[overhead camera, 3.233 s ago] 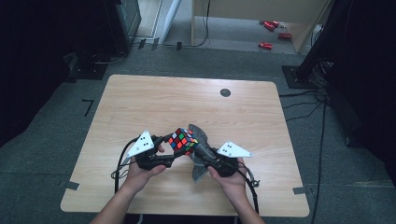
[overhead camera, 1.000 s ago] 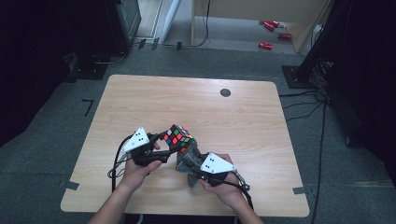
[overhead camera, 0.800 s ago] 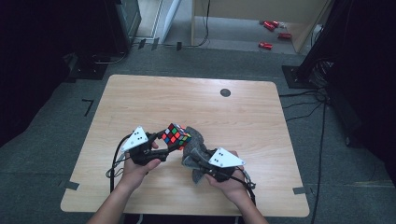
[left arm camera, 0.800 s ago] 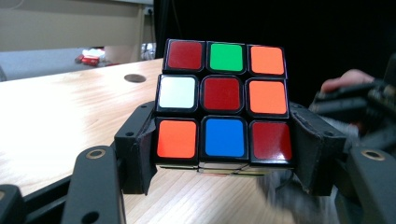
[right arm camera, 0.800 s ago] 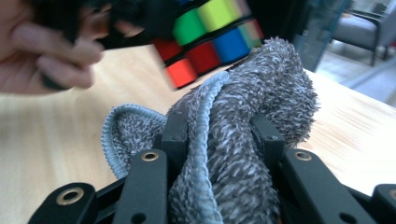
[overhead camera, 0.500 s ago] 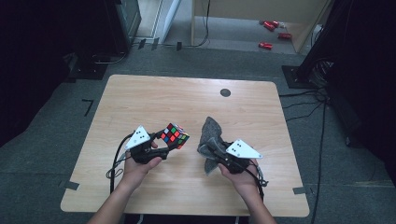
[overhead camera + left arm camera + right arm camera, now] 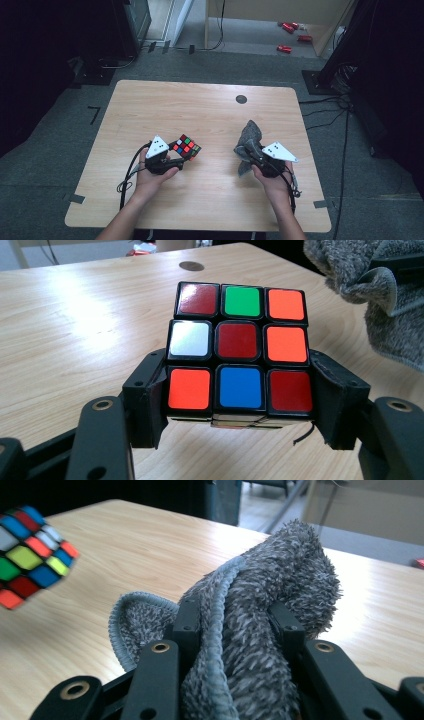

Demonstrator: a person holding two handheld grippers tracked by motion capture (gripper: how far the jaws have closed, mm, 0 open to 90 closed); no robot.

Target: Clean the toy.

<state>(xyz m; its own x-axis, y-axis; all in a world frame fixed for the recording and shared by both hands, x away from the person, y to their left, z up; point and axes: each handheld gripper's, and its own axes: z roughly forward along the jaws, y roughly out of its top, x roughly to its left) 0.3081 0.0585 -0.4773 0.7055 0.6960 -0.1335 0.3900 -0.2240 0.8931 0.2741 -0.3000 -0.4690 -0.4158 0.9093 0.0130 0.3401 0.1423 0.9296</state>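
A scrambled colour cube (image 7: 187, 146) (image 7: 240, 360) is held just above the wooden table (image 7: 210, 110), clamped at its lower layer between the jaws of my left gripper (image 7: 181, 154) (image 7: 240, 405), which is shut on it. Its facing side shows red, green, orange, white and blue stickers. A grey fluffy cloth (image 7: 248, 139) (image 7: 260, 610) is bunched between the jaws of my right gripper (image 7: 248, 150) (image 7: 235, 625), which is shut on it. The cloth stands well to the right of the cube, with a clear gap between them. The cube (image 7: 30, 555) appears blurred at the left of the right gripper view.
A dark round cable hole (image 7: 241, 99) sits near the table's far edge. Cables trail from both grippers over the near edge. Beyond the table lie a grey floor, dark equipment and small red objects (image 7: 285, 48).
The right gripper has swung away to the right with the cloth, which earlier lay against the cube. The left gripper has kept the cube almost in place.
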